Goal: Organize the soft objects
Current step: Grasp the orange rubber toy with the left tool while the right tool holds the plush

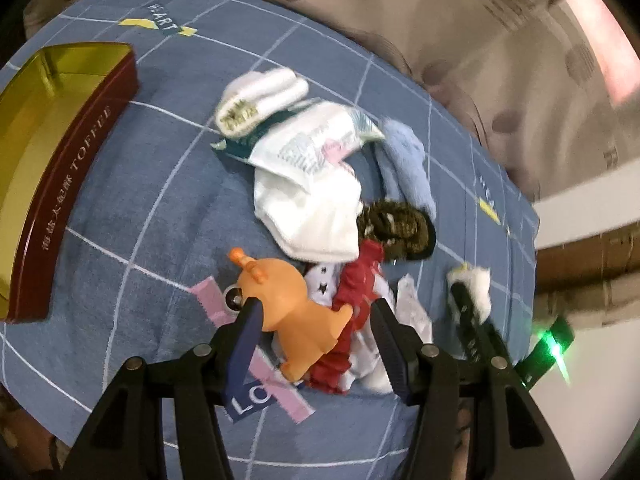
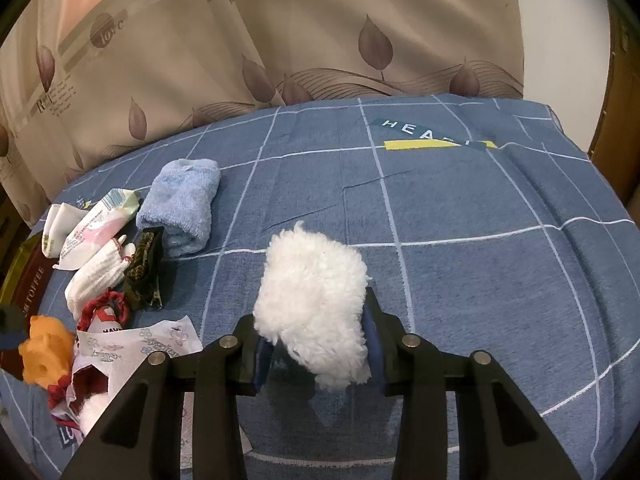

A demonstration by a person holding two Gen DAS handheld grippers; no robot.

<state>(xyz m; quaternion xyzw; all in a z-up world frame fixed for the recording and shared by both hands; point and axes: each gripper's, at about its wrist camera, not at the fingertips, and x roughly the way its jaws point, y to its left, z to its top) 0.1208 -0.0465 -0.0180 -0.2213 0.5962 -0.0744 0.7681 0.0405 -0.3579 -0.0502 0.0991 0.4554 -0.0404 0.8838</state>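
The white fluffy toy is sitting between the jaws of the right gripper, its long axis running away from the camera and slightly toward the upper left, its far end reaching out past the fingertips. Both pads are pressing into its fleece, so the jaws are holding it at a narrow setting, just above the blue checked cloth. The right gripper is tilting steeply down toward the cloth.

The left gripper is also pointing steeply downward, its jaws standing wide over the pile. The orange rubber deer is lying between them, head toward the upper left and body running toward the lower right; the left fingertip is touching its side, while the right one stands clear, over the red fabric. Whether the deer is being gripped I cannot tell.

Beyond it, a white towel, a tissue packet, a rolled white sock, a light blue cloth and a dark patterned pouch are lying bunched together. A gold-lined toffee tin is standing well apart at the left
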